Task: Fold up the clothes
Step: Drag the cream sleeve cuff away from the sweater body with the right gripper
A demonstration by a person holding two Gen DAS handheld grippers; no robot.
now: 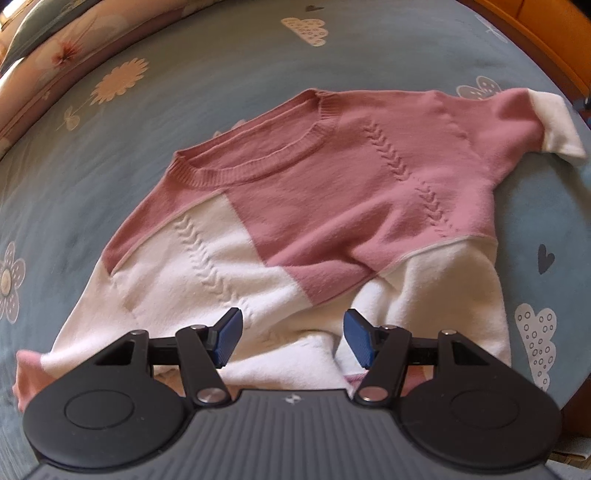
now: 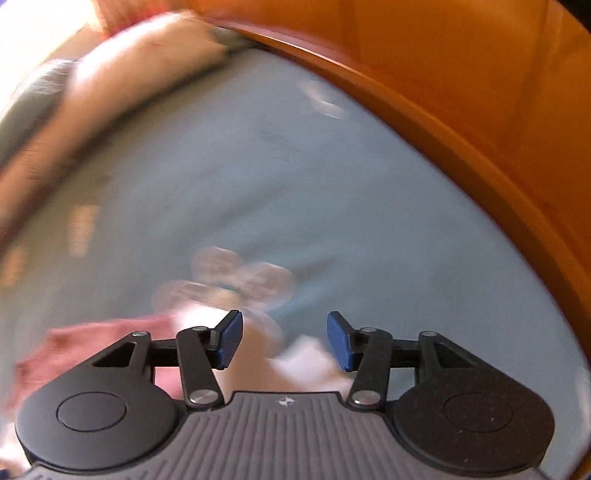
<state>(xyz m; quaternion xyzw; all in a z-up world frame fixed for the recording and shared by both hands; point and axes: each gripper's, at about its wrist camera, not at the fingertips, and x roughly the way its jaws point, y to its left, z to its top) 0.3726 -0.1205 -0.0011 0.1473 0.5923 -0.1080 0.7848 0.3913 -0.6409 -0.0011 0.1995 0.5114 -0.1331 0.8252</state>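
Observation:
A pink and white knit sweater (image 1: 332, 192) lies front up on the blue-grey bedsheet (image 1: 147, 192), neckline toward the far side. One sleeve with a white cuff (image 1: 554, 122) sticks out at the upper right. My left gripper (image 1: 292, 321) hovers over the white bottom part of the sweater, jaws open, with no fabric pinched between the blue pads (image 1: 229, 336). The right wrist view is blurred. There my right gripper (image 2: 284, 325) stands open over the sheet, above a white cuff (image 2: 306, 362) and beside a pink sleeve (image 2: 92, 343) at the lower left.
The sheet carries flower and cloud prints (image 1: 306, 29). A floral quilt or pillow (image 1: 55, 48) lies along the far left edge of the bed. A wooden bed frame (image 2: 480, 110) curves along the right side, close to the sleeve.

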